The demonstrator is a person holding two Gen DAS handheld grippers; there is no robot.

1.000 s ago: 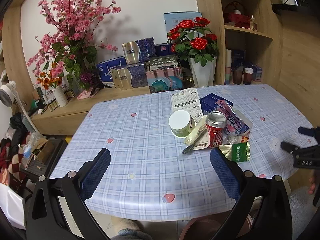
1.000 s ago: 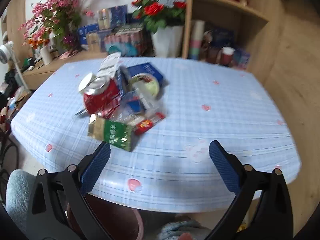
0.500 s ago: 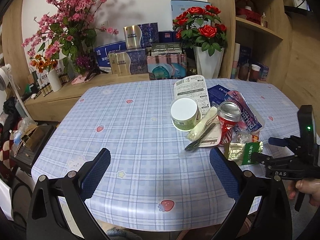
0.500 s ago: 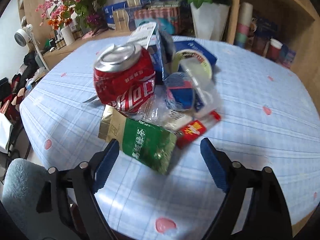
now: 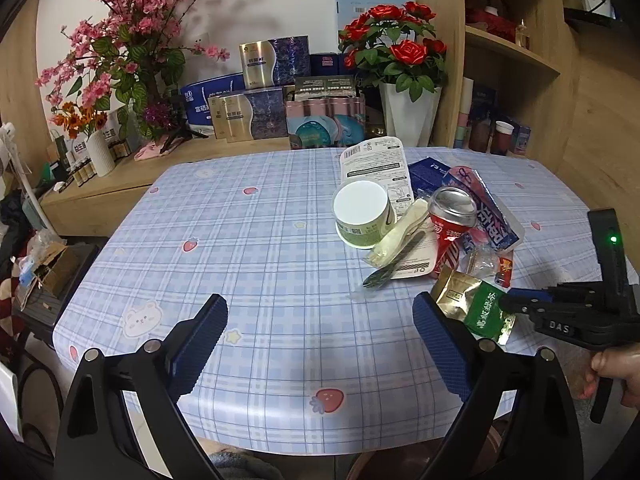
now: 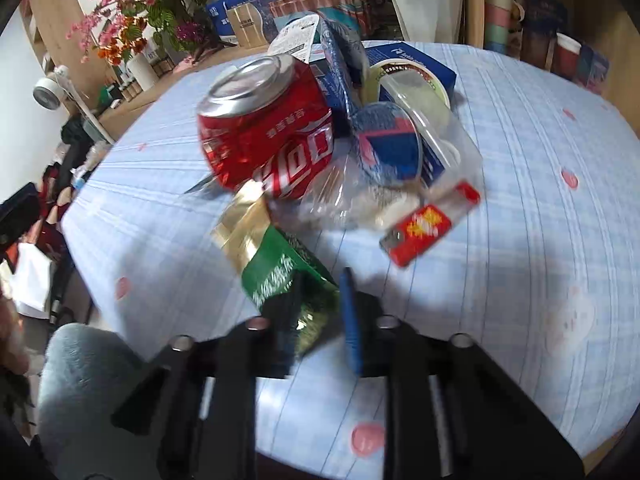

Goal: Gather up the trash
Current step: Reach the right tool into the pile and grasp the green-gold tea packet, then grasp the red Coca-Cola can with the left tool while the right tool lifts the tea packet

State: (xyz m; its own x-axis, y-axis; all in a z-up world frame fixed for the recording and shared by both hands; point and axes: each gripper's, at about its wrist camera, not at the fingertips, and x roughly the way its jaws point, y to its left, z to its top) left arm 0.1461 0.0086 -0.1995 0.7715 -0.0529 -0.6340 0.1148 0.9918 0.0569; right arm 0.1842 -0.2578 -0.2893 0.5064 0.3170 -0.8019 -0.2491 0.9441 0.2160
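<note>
We see the right gripper (image 6: 316, 308) with its jaws just closed onto the near corner of the green packet (image 6: 280, 272), pads pressing it. The packet lies at 6 o'clock of the trash pile, touching the red can (image 6: 268, 136) on the checked worktop (image 5: 260, 240). The left gripper (image 5: 320, 344) hovers over bare cloth, its 2 jaws wide apart, holding nothing.

I see a glossy foil green tea packet (image 6: 280, 272), a shiny metal red can (image 6: 268, 132), crinkly clear plastic wrap (image 6: 360, 196) and a smooth, checked oilcloth table cover (image 5: 260, 260).
</note>
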